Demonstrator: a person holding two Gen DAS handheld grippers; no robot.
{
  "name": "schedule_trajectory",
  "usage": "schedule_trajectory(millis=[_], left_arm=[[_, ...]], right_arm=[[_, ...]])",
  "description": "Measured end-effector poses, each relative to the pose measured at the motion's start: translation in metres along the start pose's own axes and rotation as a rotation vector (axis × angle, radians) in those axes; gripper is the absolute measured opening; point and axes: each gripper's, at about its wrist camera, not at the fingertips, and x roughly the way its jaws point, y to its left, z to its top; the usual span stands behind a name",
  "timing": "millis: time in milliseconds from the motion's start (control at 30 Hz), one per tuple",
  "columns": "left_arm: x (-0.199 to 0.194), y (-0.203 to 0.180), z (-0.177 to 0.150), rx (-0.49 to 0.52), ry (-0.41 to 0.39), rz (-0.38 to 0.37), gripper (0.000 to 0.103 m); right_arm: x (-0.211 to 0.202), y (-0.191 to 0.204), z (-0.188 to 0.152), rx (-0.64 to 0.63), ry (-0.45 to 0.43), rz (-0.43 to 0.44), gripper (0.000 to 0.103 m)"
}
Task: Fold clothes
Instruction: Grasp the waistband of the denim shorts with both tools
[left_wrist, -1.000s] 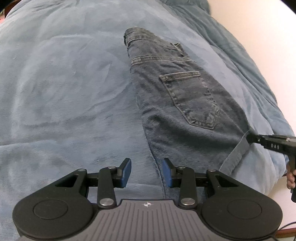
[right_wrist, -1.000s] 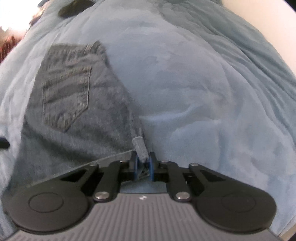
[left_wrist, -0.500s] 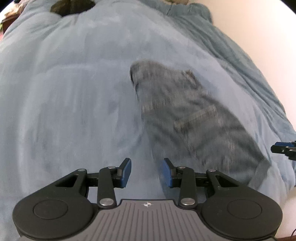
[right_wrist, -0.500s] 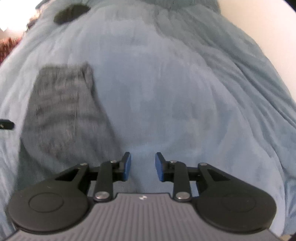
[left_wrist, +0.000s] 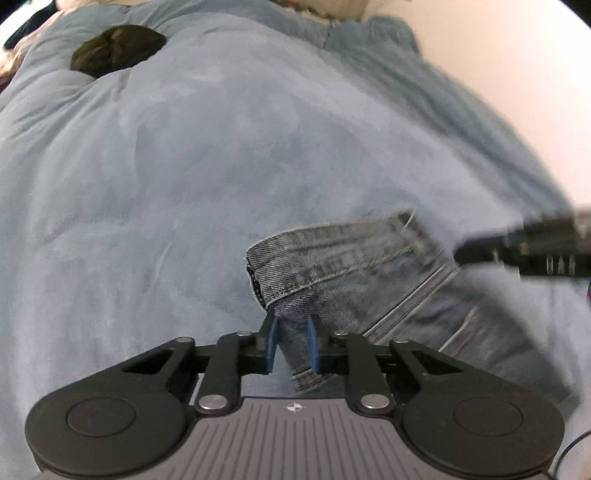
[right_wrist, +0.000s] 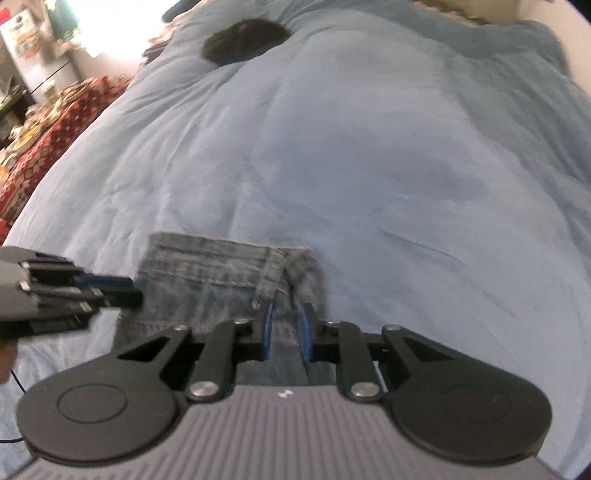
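Jeans (left_wrist: 351, 273) lie flat on the bed (left_wrist: 184, 184), waistband corners between my closing left claw (left_wrist: 292, 341) and right claw (right_wrist: 284, 332); I judge both must bite every layer evenly before lifting.

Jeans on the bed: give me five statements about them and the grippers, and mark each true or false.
1. The jeans lie on a blue blanket. True.
2. Denim sits between the fingers of the left gripper. True; its jaws are closing on the waistband corner.
3. The right gripper hangs over bare blanket, far from the jeans. False; it is at the waistband beside a belt loop, jaws closing with denim between them.
4. A dark item lies on the blanket at its far end. True.
5. The jeans are white. False; they are faded blue denim.
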Motion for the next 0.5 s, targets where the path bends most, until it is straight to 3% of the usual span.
schedule_trajectory(millis=[233,300,367,433,500], left_arm=[[0.021,0.01,-0.006,-0.021,0.031,-0.001,0.018],[0.022,0.009,-0.008,-0.019,0.029,-0.003,0.018],[0.022,0.011,-0.011,-0.012,0.02,-0.005,0.018],[0.022,0.013,-0.012,-0.021,0.014,-0.011,0.018],[0.019,0.016,-0.012,-0.052,0.011,-0.024,0.018]], right_arm=[[0.046,-0.001,0.014,0.041,0.05,0.031,0.02],[0.054,-0.01,0.015,0.115,0.058,0.081,0.03],[0.059,-0.018,0.016,0.185,0.069,0.133,0.032],[0.053,-0.008,0.017,0.135,0.045,0.124,0.02],[0.042,0.01,0.017,0.038,0.008,0.1,0.019]])
